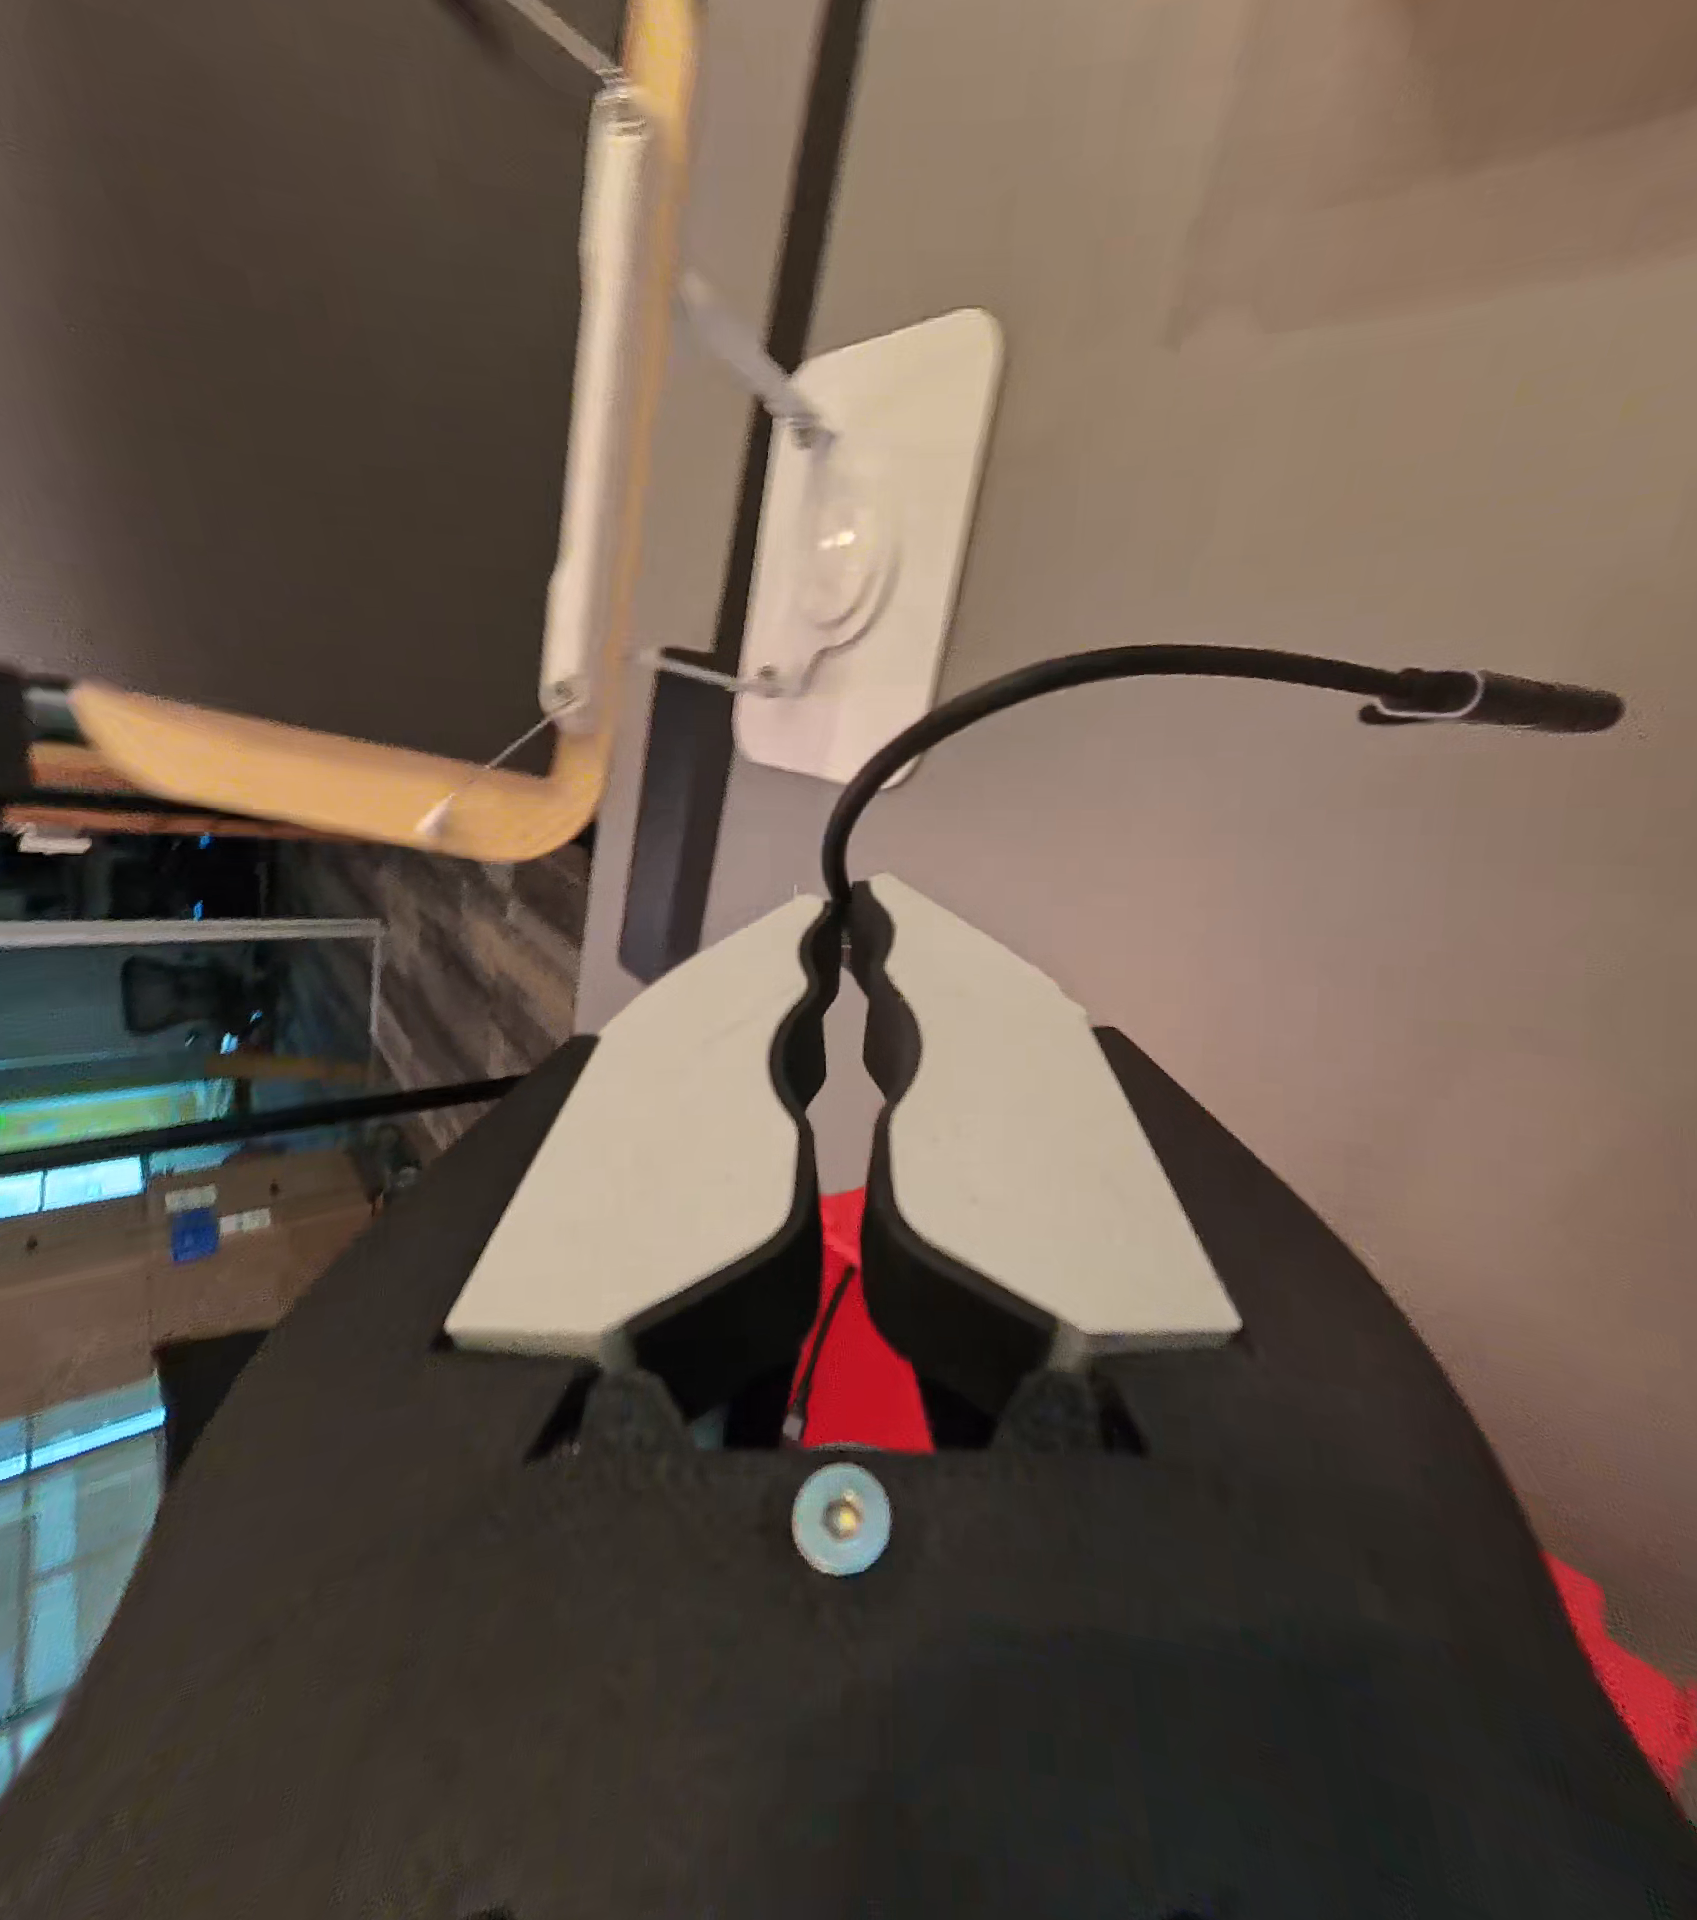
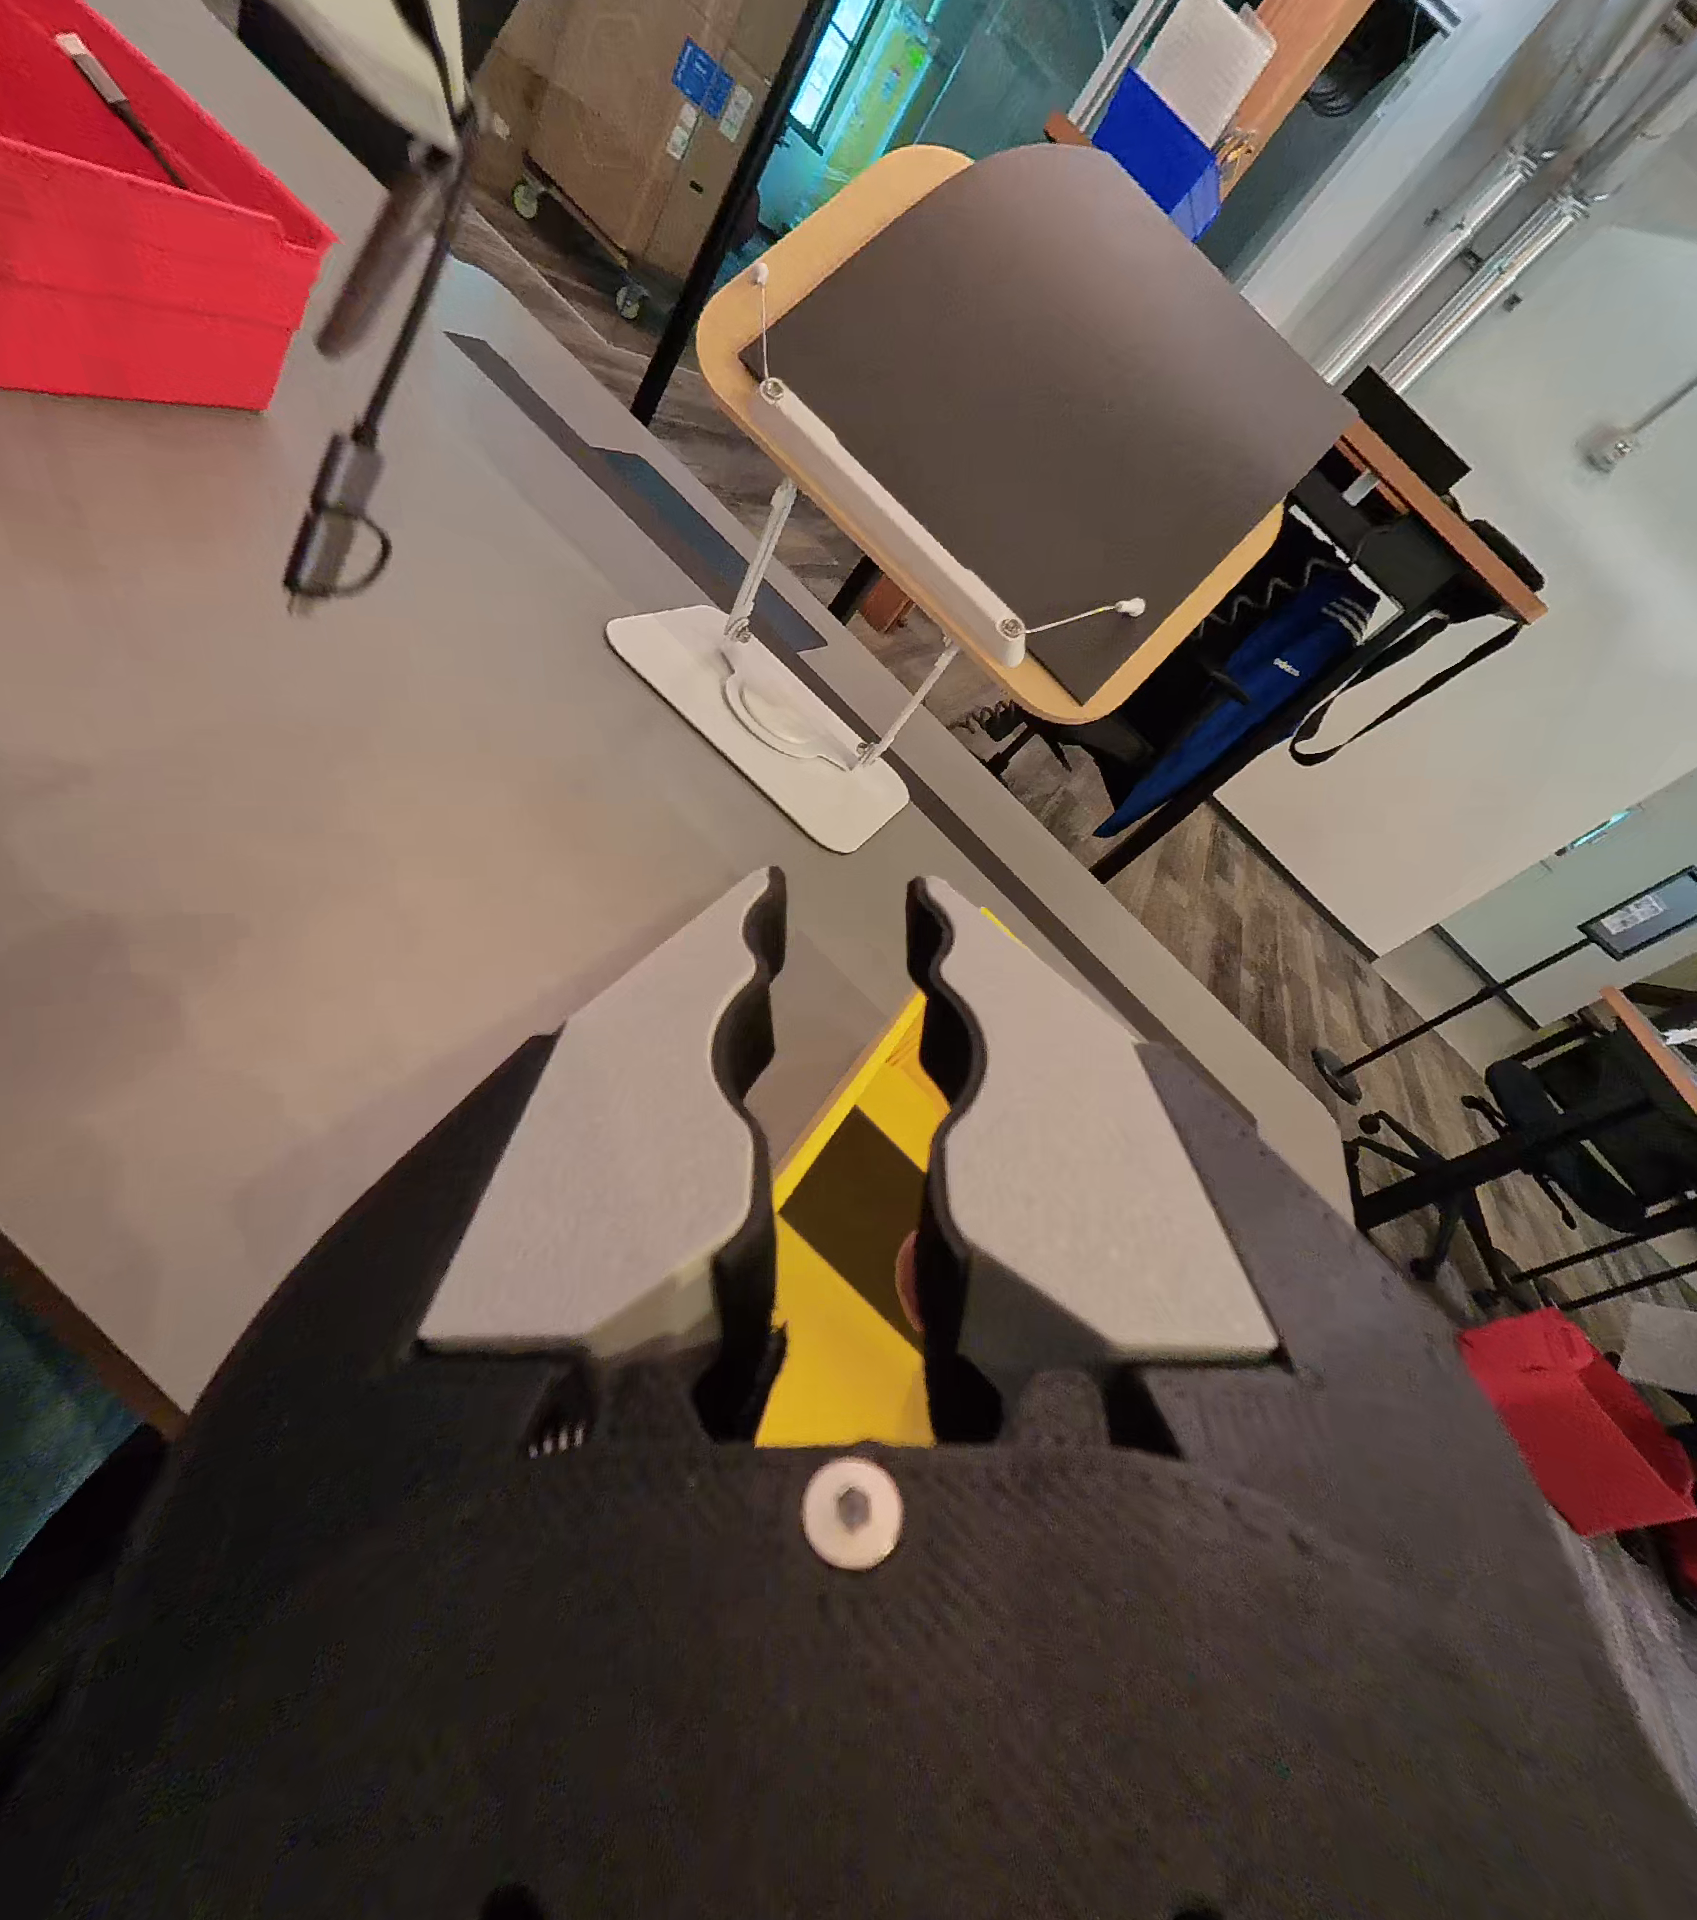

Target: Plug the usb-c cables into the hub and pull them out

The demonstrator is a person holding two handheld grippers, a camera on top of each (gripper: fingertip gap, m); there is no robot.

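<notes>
Left gripper: we have it clenched at the very tips on a black cable, held up off the table.
Cable run: it arches up from our tips and off to the right, ending in a dark plug end that hangs free, touching nothing.
Right gripper: released, jaws apart, nothing between them; it is poised over the grey table.
Same cable, right wrist view: it dangles at upper left from the other gripper, its adapter end blurred, above the table.
Red bin: far left on the table, another cable lying inside.
White stand: further back near the table edge, carrying a dark panel.
Hub: we cannot pick one out with certainty in either view.
Handling note: in our judgement the free plug should be steadied near its tip by the right gripper before any insertion, since the long unsupported length will flex and twist.
</notes>
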